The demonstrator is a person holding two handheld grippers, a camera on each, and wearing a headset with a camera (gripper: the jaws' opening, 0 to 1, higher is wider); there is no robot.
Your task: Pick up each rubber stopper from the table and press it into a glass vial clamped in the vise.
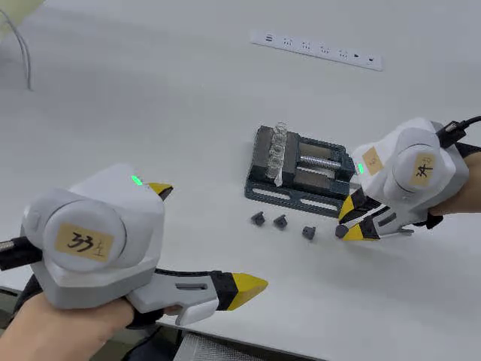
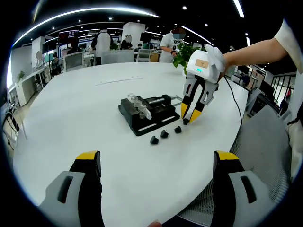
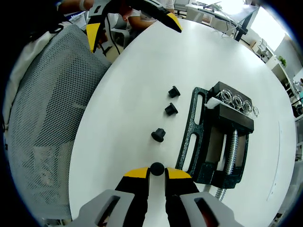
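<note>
A black vise [image 1: 297,197] stands on the white table [image 1: 150,113] with a row of glass vials [image 1: 279,147] clamped in its far end. Three black rubber stoppers [image 1: 280,221] lie in a line in front of it. My right gripper [image 1: 348,222] sits low at the right end of that line, shut on a fourth stopper [image 3: 156,169] that shows between its yellow tips. The left gripper [image 1: 204,239] is held near the table's front edge, open and empty. In the left gripper view the vise [image 2: 147,111], the stoppers [image 2: 164,134] and the right gripper [image 2: 188,116] lie ahead.
A white power strip [image 1: 316,49] lies at the far side of the table. A grey mesh chair [image 3: 42,118] stands beside the table edge near the right gripper. Bare tabletop spreads left of the vise. People and desks are in the background.
</note>
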